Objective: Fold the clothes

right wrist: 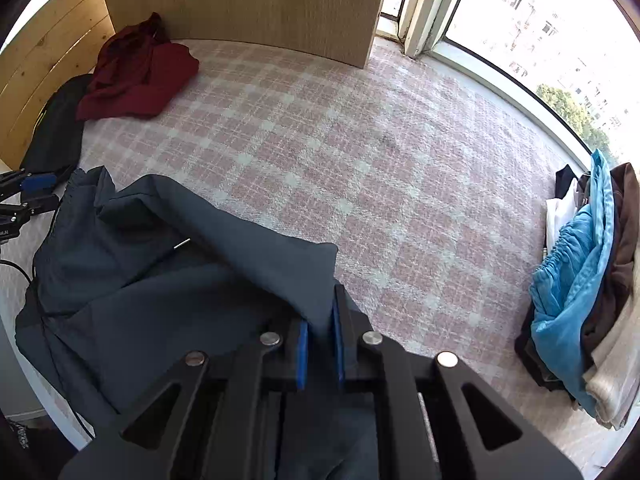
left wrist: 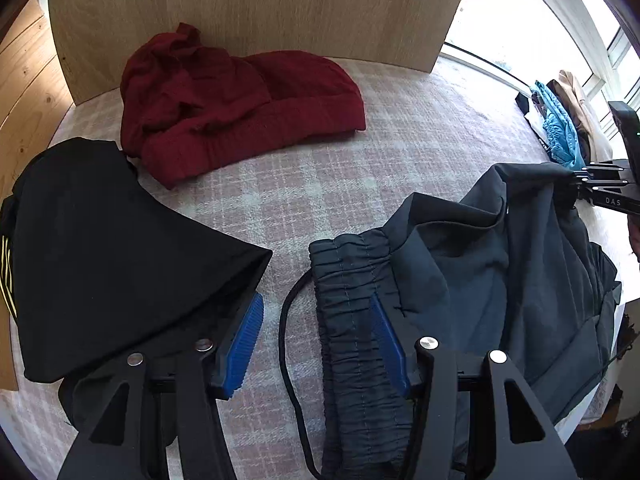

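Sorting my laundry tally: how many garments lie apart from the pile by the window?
3: a red sweater by the wooden board, a black garment at left, dark grey shorts in front. Pile may hide more.

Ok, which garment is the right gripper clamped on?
The dark grey shorts; the right gripper pinches a fold of them. The red sweater and black garment lie untouched.

My left gripper's (left wrist: 316, 344) right blue ribbed pad is partly buried behind the elastic waistband of the dark grey-blue shorts (left wrist: 480, 280), whose lower part runs off the picture's edge. In the right wrist view, the folded black garment with yellow stripes (right wrist: 56, 132) is mostly hidden behind the crumpled dark red knitted sweater (right wrist: 136, 76).
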{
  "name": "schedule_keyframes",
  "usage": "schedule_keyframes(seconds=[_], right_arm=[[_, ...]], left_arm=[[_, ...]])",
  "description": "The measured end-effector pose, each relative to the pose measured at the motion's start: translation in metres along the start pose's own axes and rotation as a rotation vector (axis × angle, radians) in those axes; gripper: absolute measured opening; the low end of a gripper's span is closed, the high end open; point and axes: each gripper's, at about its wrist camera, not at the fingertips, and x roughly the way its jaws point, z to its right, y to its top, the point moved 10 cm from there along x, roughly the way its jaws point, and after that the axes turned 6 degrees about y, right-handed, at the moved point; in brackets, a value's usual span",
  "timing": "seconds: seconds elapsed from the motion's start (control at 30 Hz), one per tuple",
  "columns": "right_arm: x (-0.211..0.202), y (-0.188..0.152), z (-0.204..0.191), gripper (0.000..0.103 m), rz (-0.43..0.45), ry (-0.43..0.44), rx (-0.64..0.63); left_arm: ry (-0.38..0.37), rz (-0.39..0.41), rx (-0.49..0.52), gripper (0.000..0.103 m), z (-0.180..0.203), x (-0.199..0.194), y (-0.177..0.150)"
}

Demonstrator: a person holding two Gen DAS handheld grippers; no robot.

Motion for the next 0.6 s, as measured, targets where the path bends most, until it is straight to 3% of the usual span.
schedule_keyframes(seconds=[0.13, 0.2, 0.33, 0.37, 0.4, 0.5, 0.6], right_arm=[[0.001, -0.006, 0.005, 0.010, -0.003, 0.012, 0.016], [0.002, -0.007, 0.007, 0.010, -0.004, 0.012, 0.019], [0.006, -0.006, 0.010, 0.009, -0.007, 0.010, 0.012], [0.007, -0.007, 0.010, 0.008, -0.007, 0.012, 0.011], [0.008, -0.007, 0.009, 0.006, -0.006, 0.019, 0.012], [0.004, -0.006, 0.001, 0.005, 0.012, 0.050, 0.015], [-0.008, 0.006, -0.009, 0.004, 0.068, 0.057, 0.010]], left_arm=[[-0.031, -0.022, 0.012, 0.050, 0.017, 0.015, 0.007], [-0.026, -0.014, 0.020, 0.038, 0.022, 0.016, 0.010], [-0.057, 0.021, -0.011, 0.026, 0.022, 0.012, 0.011], [-0.063, 0.042, -0.030, 0.016, 0.018, 0.008, 0.011], [-0.074, 0.060, -0.051, 0.013, 0.013, 0.001, 0.010], [-0.088, 0.111, -0.116, 0.007, -0.005, -0.022, 0.008], [-0.068, 0.164, -0.156, 0.006, -0.028, -0.053, 0.004]])
